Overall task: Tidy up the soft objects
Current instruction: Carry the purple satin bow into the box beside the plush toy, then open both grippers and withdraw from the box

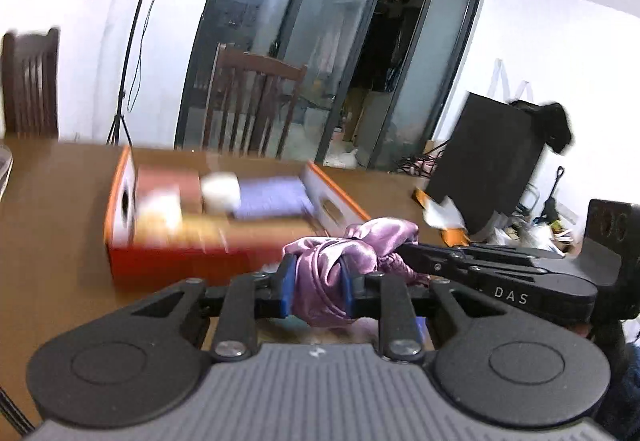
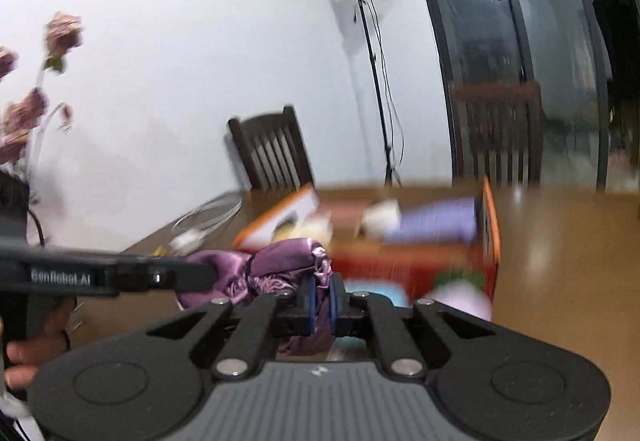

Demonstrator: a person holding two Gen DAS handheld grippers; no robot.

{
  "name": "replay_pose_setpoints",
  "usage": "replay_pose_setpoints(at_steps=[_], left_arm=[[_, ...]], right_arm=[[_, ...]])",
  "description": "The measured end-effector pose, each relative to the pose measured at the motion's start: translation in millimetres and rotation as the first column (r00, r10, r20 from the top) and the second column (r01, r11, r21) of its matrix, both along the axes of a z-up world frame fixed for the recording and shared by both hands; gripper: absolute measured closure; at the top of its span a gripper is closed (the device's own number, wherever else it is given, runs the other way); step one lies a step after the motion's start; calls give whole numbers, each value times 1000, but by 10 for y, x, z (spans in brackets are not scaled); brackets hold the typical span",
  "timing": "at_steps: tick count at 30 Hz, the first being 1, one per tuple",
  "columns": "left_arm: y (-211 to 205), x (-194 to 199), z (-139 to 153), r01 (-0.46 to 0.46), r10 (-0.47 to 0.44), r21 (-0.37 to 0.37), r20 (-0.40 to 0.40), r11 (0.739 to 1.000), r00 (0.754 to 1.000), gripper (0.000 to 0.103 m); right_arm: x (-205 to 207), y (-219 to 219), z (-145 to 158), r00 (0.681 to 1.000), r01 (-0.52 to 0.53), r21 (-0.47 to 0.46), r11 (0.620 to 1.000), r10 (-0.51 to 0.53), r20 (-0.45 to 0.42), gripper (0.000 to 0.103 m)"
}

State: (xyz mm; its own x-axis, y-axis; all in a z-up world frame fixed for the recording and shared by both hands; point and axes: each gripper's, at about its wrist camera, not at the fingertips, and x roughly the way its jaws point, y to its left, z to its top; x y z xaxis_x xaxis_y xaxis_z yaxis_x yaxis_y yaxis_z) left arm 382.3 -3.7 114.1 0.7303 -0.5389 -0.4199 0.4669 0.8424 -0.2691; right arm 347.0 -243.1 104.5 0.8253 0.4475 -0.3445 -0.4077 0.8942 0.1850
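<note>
Left wrist view, left to right: dark wooden chair (image 1: 30, 85), partly cut off at the frame edge; light stand (image 1: 138, 41), its lamp head clipped at the top; second chair (image 1: 252, 105) before glass sliding doors (image 1: 320, 41); black panel (image 1: 484, 157) with dark cloth draped on its corner. On the brown table (image 1: 60, 209), an orange-edged box (image 1: 128, 201), motion-blurred, holding a white roll (image 1: 220, 191) and a lilac folded cloth (image 1: 272, 197); other contents too smeared to name. Foreground: left gripper (image 1: 318, 287), blue pads closed on a bunched purple satin cloth (image 1: 348, 253), held clear above the table. From the right, right gripper (image 1: 408, 253) clamped on the same cloth's far end; fingertips hidden in the folds.

Right wrist view, left to right: blurred pink flowers (image 2: 24, 109), vase cut off; hand (image 2: 24, 357) on the left gripper's handle, mostly out of frame; left gripper (image 2: 212, 273) entering from the left, tips buried in the cloth (image 2: 276, 261); right gripper (image 2: 320, 301), pads nearly together, pinching a thin fold. Beyond, the box (image 2: 490, 233), blurred; green and pale shapes near it unidentifiable.
</note>
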Motion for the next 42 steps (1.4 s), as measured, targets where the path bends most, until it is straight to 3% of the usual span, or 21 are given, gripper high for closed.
replay_pose_setpoints(at_steps=[4, 8, 10, 12, 15, 19, 22, 28, 36, 42], left_arm=[[-13, 1186, 33, -33, 34, 11, -166, 999, 985, 80], [-106, 1984, -204, -92, 122, 120, -268, 989, 956, 80], [-172, 2160, -337, -124, 181, 227, -248, 966, 952, 76], [-175, 2219, -392, -149, 212, 281, -208, 948, 955, 61], [-35, 2189, -336, -171, 212, 220, -179, 960, 961, 49], [48, 2085, -197, -182, 214, 222, -134, 958, 968, 43], [60, 1954, -62, -187, 213, 238, -90, 953, 973, 40], [93, 1506, 332, -201, 210, 221, -15, 954, 978, 33], [122, 482, 804, -220, 199, 199, 124, 955, 972, 23], [216, -400, 725, -219, 201, 90, 179, 971, 963, 15]], right_arm=[[1157, 53, 152, 995, 37, -16, 999, -38, -91, 97], [2145, 243, -33, 963, 81, -100, 992, -104, -247, 97], [2400, 383, -162, 949, 74, -151, 986, -116, -293, 96], [2553, 534, -281, 938, 53, -183, 982, -112, -329, 94], [2673, 709, -431, 920, -20, -235, 972, -74, -385, 88], [2642, 715, -489, 926, -30, -267, 963, -73, -371, 82], [2558, 612, -373, 932, -7, -258, 966, -87, -351, 62], [2100, 304, 217, 969, 50, -254, 966, -108, -223, 53], [1059, -169, 1009, 991, 119, -214, 970, -129, -32, 41], [183, -322, 1009, 991, 128, -163, 978, -117, 71, 34]])
